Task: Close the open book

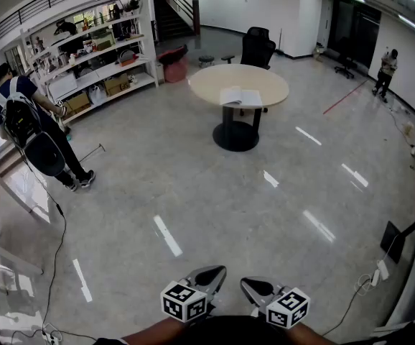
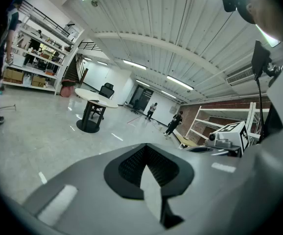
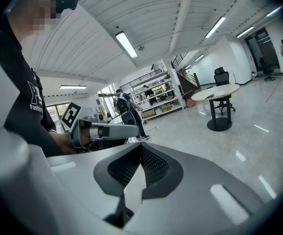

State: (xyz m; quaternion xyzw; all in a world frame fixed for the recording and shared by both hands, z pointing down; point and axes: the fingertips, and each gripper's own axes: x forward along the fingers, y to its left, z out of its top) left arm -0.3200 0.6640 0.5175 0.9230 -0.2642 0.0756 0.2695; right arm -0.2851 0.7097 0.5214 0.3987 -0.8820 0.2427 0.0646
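The open book point(image 1: 240, 97) lies flat with white pages up on a round beige table point(image 1: 207, 85) far across the room. Both grippers are held low and close to the person's body, far from the table. My left gripper point(image 1: 216, 272) and right gripper point(image 1: 245, 284) point forward side by side, each with its marker cube behind it. In the left gripper view the jaws point(image 2: 149, 166) meet with nothing between them, and the table point(image 2: 95, 95) is small in the distance. In the right gripper view the jaws point(image 3: 140, 161) also meet empty, with the table point(image 3: 215, 92) far off.
A black office chair point(image 1: 258, 47) stands behind the table. Shelving point(image 1: 92, 49) lines the left wall, and a person with a backpack point(image 1: 31, 131) stands by it. Other people point(image 1: 387, 70) stand at the far right. Cables and a power strip point(image 1: 371, 279) lie at the lower right.
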